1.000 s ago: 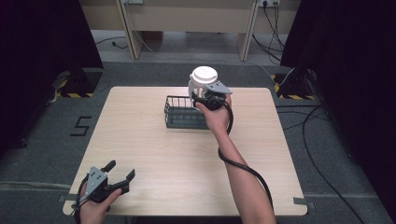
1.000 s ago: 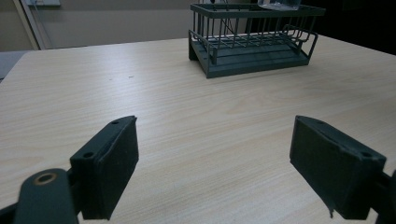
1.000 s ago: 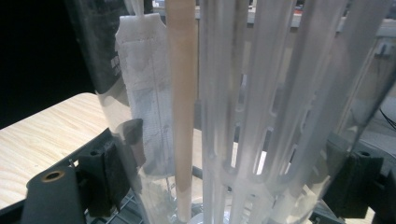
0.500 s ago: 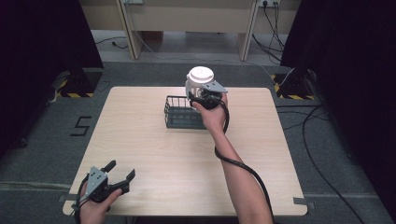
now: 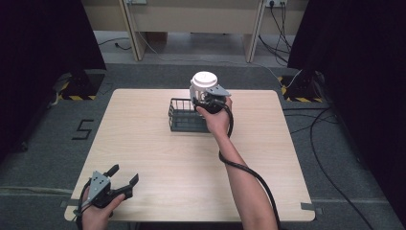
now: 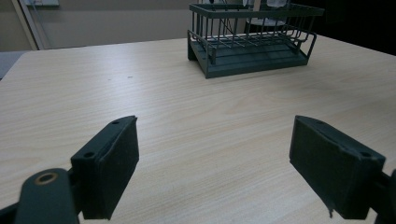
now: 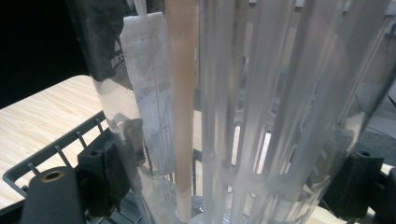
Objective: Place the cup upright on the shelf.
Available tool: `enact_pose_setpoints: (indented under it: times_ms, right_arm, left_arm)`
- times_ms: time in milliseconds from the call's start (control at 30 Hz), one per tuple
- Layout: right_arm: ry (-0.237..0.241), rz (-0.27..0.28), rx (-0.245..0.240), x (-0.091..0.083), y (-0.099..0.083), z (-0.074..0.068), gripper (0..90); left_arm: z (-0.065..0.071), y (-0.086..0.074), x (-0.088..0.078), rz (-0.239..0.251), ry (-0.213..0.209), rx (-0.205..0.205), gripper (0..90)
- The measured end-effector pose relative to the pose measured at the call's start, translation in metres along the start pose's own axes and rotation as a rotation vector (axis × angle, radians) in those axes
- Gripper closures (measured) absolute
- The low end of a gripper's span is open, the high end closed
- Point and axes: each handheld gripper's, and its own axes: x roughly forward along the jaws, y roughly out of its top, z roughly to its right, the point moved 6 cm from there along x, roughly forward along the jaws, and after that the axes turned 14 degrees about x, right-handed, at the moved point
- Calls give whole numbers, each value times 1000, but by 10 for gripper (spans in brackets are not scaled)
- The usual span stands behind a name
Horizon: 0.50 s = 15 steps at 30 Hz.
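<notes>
While clamped: container (image 5: 203,86) within hand-held gripper (image 5: 207,100)

A rack (image 5: 186,116) stands on the table (image 5: 158,148) near the middle of its far edge. A jar (image 5: 203,87) hangs above the rack's right end, in the right gripper (image 5: 209,98). The left gripper (image 5: 123,176) sits at the near left corner.

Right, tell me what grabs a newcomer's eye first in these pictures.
First, the clear container with a white lid, gripped by the right claw above the dark wire basket at the table's far middle. Then the left claw, wide open and holding nothing, at the near left corner of the wooden table.
</notes>
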Motion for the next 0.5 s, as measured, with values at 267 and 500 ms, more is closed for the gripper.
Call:
enact_pose_setpoints:
  times_ms: [267, 500]
  right_arm:
    - [-4, -18, -3, 4, -5, 0, 183]
    - [-10, -29, -1, 7, -9, 1, 183]
  left_arm:
    - [0, 0, 0, 1, 0, -1, 153]
    - [0, 0, 0, 1, -1, -1, 153]
